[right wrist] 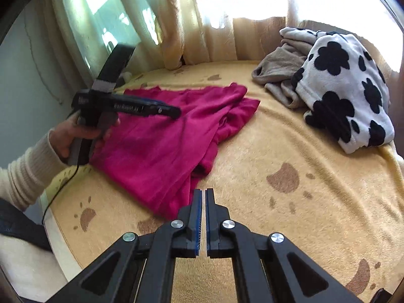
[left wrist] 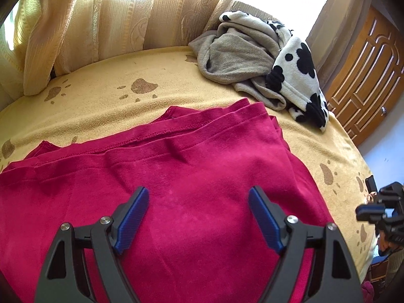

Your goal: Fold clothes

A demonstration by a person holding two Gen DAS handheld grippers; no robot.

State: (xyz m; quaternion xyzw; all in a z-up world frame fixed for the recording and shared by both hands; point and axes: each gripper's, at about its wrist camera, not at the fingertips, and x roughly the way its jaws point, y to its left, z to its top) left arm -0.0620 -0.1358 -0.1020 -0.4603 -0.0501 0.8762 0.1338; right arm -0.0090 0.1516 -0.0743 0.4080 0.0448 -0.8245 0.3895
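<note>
Yellow paw-print bed [right wrist: 315, 151] holds one red garment [left wrist: 176, 189], left tool [left wrist: 198, 195] wide, right tool [right wrist: 203, 191] pinched empty

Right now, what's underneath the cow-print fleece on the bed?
A crumpled grey garment lies partly under the cow-print fleece, on the yellow paw-print blanket. Anything deeper in the pile is covered.

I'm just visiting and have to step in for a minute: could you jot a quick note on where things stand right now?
Left gripper: open, above the red garment, gripping nothing.
Right gripper: shut, empty, over the yellow blanket near the garment's edge.
Red garment lies partly folded, layers still uneven.
Spotted fleece and grey garment sit in a heap at the far side, untouched.
Left: finish the red one, then fold the heap.
</note>
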